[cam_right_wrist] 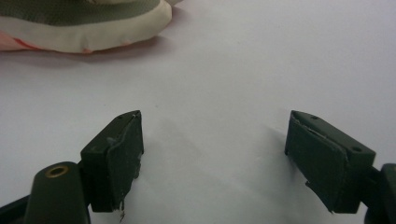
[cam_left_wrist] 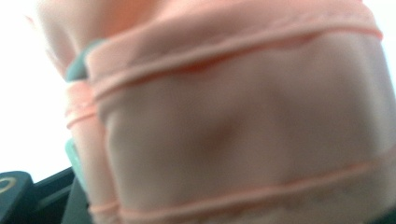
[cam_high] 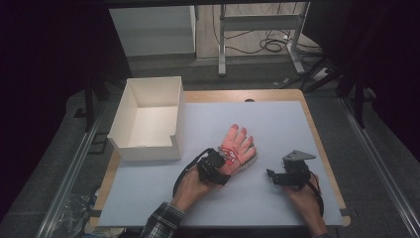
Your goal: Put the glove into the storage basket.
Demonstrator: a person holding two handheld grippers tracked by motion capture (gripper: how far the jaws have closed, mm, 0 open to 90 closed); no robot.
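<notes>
At mid-table, the glove [cam_high: 238, 147] is seemingly clamped by the left gripper [cam_high: 221, 159] for lifting; the right gripper [cam_right_wrist: 212, 158] is held apart, waiting.

No legible text, label, brand, number or sign was found on any item. The glove [cam_high: 236, 148], lying right of centre on the table, carried a red and white mark on its palm side in the high view, too small and blurred to read as letters. In the left gripper view the glove's fabric was close and out of focus, with seams but no readable print. The white box [cam_high: 148, 119] at the far left of the table showed plain walls. The right gripper [cam_right_wrist: 212, 158] bore no marking on its black pads [cam_right_wrist: 123, 154]. The table [cam_high: 277, 124] surface was unmarked.
</notes>
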